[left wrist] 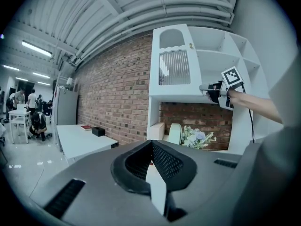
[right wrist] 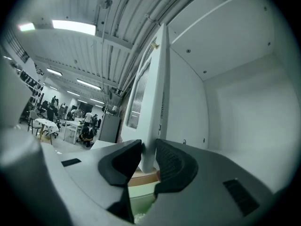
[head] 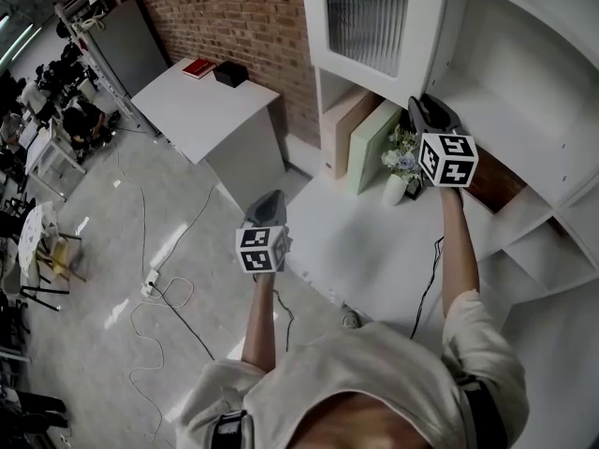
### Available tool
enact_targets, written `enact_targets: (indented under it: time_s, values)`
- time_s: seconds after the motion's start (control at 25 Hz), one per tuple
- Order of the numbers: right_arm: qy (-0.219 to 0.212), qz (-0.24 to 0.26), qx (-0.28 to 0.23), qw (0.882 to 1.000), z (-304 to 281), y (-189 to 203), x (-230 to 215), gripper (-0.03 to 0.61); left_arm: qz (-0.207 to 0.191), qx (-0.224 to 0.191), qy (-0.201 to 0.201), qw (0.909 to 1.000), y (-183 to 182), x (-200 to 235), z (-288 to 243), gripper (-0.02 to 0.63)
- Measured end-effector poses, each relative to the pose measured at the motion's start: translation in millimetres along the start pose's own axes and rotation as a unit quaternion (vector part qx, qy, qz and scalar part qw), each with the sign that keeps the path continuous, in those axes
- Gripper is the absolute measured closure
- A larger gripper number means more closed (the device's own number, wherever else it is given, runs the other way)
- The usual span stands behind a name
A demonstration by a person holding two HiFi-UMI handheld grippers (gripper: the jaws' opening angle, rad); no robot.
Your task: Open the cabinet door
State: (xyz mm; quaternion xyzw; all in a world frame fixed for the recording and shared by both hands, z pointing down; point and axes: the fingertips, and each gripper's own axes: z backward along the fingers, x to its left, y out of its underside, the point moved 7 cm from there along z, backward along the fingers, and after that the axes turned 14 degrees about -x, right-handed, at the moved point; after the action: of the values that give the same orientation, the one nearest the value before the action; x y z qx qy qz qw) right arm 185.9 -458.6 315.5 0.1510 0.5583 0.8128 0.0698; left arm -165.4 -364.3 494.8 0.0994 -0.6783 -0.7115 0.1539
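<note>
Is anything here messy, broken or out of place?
Nothing looks broken or spilled. Loose cables trail across the floor, and the cabinet door stands open, its lower edge pinched by the right hand-held gripper.

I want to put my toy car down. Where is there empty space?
The near half of the white table, in front of the red book and black box, is bare. So is the white counter in front of the flower vase. Beside the vase it is crowded with two upright boards.
</note>
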Motion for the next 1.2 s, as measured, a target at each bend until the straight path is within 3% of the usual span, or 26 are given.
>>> enact_targets:
  time_s: [0.48, 1.2]
  values:
    - [-0.02, 0.016, -0.013, 1.0, 12, -8, 28, 0.479, -0.004, 0.005, -0.013, 0.9999, 0, 3, 14, 0.588]
    - [-0.048, 0.026, -0.012, 0.998, 35, -31, 98, 0.486, -0.008, 0.0, -0.052, 0.9986, -16, 22, 90, 0.588]
